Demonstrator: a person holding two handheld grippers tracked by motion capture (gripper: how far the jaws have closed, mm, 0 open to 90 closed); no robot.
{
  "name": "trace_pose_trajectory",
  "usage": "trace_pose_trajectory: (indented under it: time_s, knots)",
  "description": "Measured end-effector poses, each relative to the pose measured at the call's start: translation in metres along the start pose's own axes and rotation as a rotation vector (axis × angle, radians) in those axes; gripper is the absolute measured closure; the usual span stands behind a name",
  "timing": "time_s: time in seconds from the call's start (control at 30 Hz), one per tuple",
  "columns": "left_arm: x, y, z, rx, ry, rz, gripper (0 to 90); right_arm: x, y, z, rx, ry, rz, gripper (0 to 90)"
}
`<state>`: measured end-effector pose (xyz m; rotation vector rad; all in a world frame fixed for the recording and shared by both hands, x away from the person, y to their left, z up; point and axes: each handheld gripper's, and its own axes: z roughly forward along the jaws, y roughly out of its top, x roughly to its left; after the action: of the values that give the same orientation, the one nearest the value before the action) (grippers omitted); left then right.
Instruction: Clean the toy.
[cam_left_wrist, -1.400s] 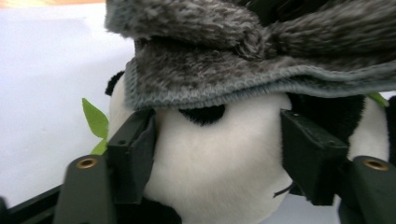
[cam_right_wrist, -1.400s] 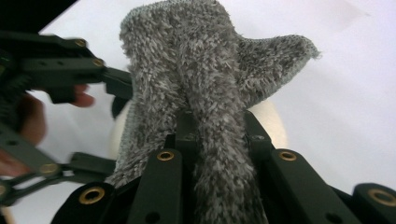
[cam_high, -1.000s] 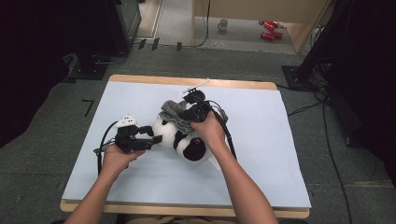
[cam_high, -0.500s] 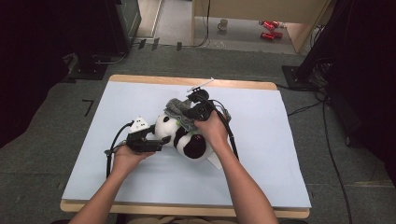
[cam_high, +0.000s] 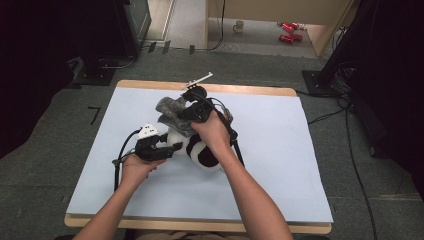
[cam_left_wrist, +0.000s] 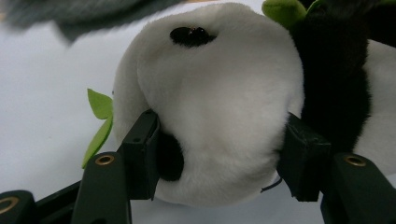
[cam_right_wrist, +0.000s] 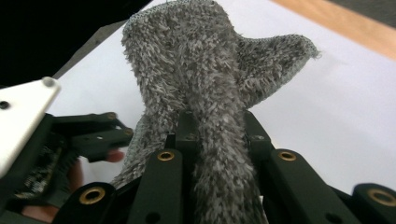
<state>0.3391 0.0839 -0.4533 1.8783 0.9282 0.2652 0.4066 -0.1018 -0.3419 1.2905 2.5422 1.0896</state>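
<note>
A black-and-white panda plush (cam_high: 189, 143) lies on its side in the middle of the pale sheet (cam_high: 300, 165). My left gripper (cam_high: 172, 148) comes at it from the left. Its jaws have just been closing, and they now press into both sides of the panda's white head (cam_left_wrist: 219, 93), the left pad on a black eye patch. Green felt leaves (cam_left_wrist: 100, 105) stick out beside the head. Just above the panda, my right gripper (cam_high: 181, 119) is shut on a fuzzy grey cloth (cam_high: 169, 108). A fold of this cloth (cam_right_wrist: 210, 70) is pinched between the jaws (cam_right_wrist: 215, 126) and fans out beyond them.
The sheet covers a wooden board whose edge (cam_high: 240, 90) shows at the back. On the floor behind it are a mug (cam_high: 240, 25) and red objects (cam_high: 287, 30). Dark equipment stands at both back corners, and cables (cam_high: 350, 145) run along the right.
My left gripper has slid right to the panda and closed its jaws around the head. The right hand has lifted the grey cloth a little, up and away from the plush.
</note>
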Motion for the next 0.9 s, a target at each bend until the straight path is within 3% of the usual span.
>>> trace_pose_trajectory:
  time_s: [0.2, 0.3, 0.37, 0.53, 0.9]
  knots:
    - [0.000, 0.000, 0.000, 0.007, 0.000, 0.006, 38.6, 0.009, -0.007, 0.030, 0.113, -0.016, -0.029, 73.7]
    - [0.001, 0.002, 0.000, 0.020, -0.011, -0.014, 38.4, 0.005, -0.009, 0.030, 0.109, -0.014, -0.018, 73.6]
    - [0.000, 0.002, 0.001, 0.019, -0.012, -0.009, 38.4, 0.001, -0.010, 0.027, 0.115, -0.037, -0.039, 73.4]
    - [0.002, 0.001, 0.001, 0.020, -0.025, -0.010, 38.3, -0.013, -0.013, 0.020, 0.113, -0.040, -0.022, 73.3]
    - [0.004, 0.001, 0.001, 0.013, -0.033, -0.018, 37.9, -0.030, -0.015, 0.010, 0.099, -0.078, -0.014, 73.3]
